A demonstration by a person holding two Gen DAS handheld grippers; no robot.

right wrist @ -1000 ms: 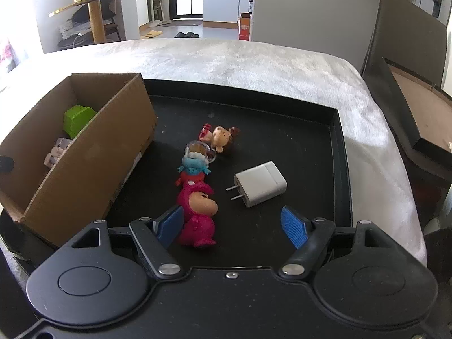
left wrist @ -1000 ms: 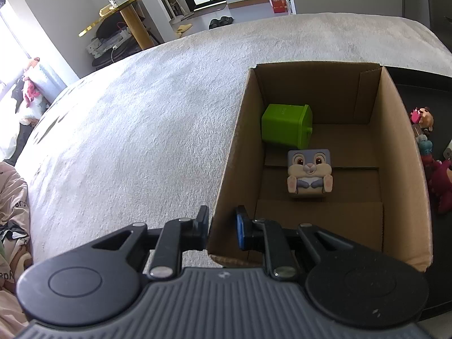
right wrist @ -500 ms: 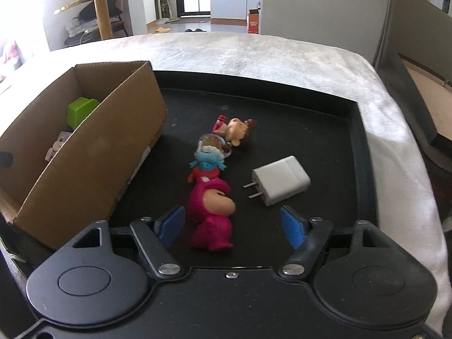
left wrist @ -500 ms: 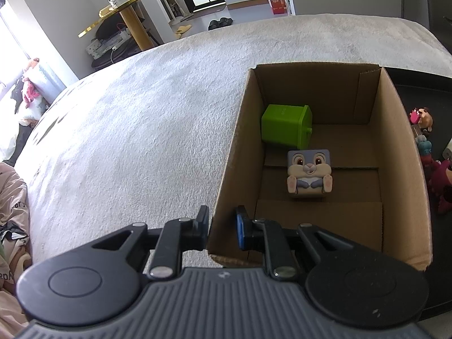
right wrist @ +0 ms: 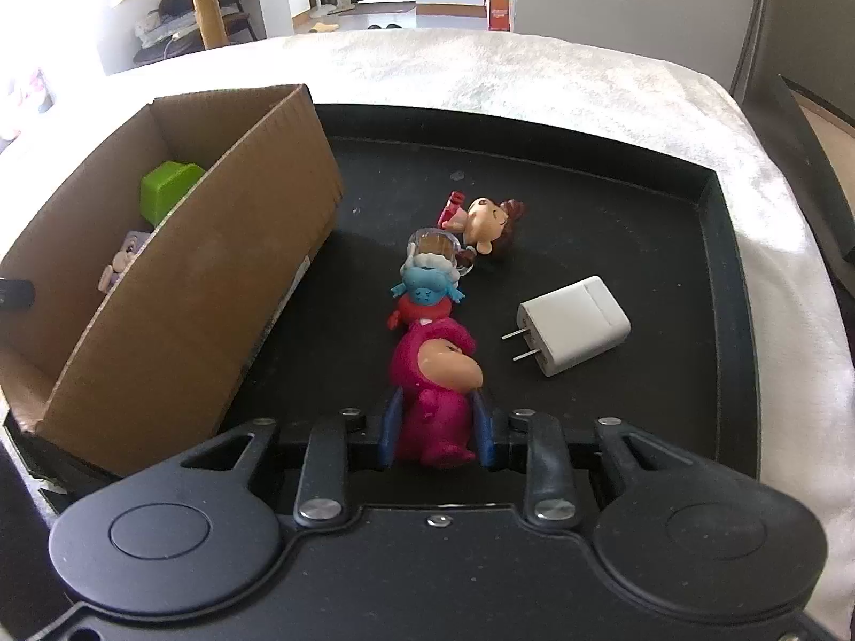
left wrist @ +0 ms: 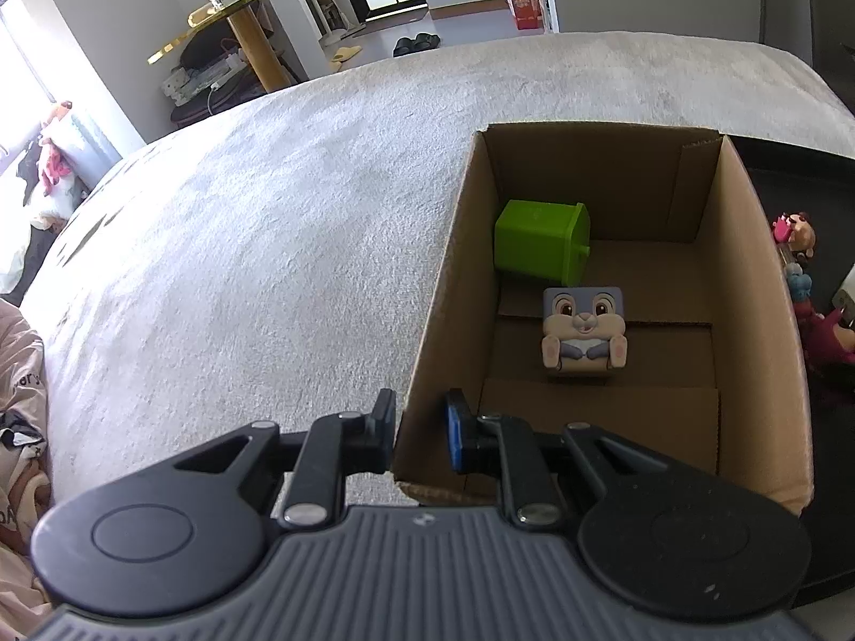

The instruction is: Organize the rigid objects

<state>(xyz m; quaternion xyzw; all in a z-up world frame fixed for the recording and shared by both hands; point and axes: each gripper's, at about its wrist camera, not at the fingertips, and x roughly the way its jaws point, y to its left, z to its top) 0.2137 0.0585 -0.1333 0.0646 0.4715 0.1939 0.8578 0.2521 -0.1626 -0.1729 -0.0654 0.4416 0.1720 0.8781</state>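
Note:
A cardboard box (left wrist: 769,288) holds a green cube (left wrist: 539,240) and a rabbit-face cube (left wrist: 582,328). My left gripper (left wrist: 422,430) is shut on the box's near left wall corner. In the right wrist view the box (right wrist: 214,288) stands at the left of a black tray (right wrist: 716,245). My right gripper (right wrist: 435,430) is shut on the pink figure (right wrist: 438,374) lying on the tray. Beyond it lie a blue-headed red figure (right wrist: 425,294), a clear-capped toy (right wrist: 435,248), a brown-haired doll (right wrist: 489,221) and a white charger (right wrist: 574,326).
The tray and box rest on a white fuzzy cover (left wrist: 256,224). A dark panel and another box (right wrist: 801,96) stand at the right. A gold-edged table (left wrist: 240,5) is far behind.
My right gripper moved forward and closed from wide open onto the pink figure. The left gripper and the box have not moved.

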